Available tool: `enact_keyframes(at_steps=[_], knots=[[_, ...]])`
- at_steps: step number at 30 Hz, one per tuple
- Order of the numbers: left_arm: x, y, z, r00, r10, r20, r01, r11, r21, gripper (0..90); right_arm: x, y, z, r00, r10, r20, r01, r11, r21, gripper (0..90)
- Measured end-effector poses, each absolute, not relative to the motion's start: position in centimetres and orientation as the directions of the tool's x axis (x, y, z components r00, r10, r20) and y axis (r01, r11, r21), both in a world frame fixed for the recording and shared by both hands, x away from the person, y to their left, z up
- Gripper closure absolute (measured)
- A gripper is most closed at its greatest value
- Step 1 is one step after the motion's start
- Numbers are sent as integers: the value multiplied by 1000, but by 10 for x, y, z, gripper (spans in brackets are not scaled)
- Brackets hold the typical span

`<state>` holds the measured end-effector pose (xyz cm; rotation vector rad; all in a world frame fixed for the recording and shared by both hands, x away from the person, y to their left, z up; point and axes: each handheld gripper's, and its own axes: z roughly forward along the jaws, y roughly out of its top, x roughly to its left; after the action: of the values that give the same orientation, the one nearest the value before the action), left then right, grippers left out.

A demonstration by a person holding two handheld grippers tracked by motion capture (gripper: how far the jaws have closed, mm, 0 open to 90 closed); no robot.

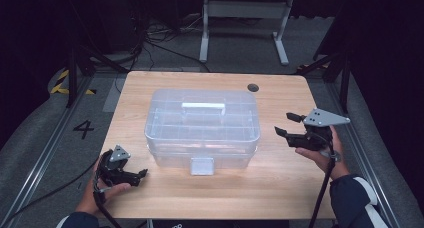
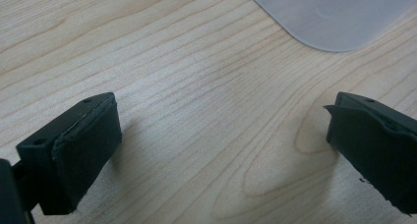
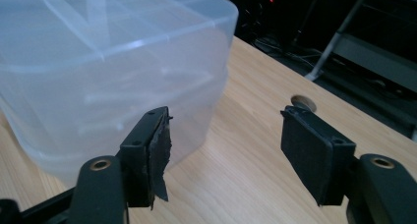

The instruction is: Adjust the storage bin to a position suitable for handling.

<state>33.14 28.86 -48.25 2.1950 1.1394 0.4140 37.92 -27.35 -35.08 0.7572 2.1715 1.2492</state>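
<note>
Box [image 1: 202, 128]: clear plastic, lidded, with a white handle [image 1: 203, 106] on top and a front latch [image 1: 202, 165] at the near edge. It sits at the centre of the high view, on the middle of the desk [image 1: 280, 188]. In the right gripper view it takes up the upper left of the frame; in the left gripper view one rounded corner shows at the upper right.

Left tongs [image 1: 142, 173]: lower left of the high view, low over the desk, near the box's front left corner but apart from it. Jaws spread, holding nothing.

Right tongs [image 1: 289, 124]: right of centre in the high view, raised just beside the box's right end, not touching. Jaws released and empty.

Desk: pale wood, with a round cable hole [image 1: 253, 87] toward the upper right.

Step in hand, as judged: approach to the box. To do it well, the tongs should close in level from both sides, meet the walls squarely below the lid rim, and avoid knocking the latch.
</note>
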Motion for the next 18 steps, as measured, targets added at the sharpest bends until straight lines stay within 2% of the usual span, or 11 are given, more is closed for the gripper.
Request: enact_keyframes(at_steps=[18], knots=[[331,289,-483,578,816,-8,620,-433,654,4,404,-223,-324,-769,618,-164,155,428,890,362]])
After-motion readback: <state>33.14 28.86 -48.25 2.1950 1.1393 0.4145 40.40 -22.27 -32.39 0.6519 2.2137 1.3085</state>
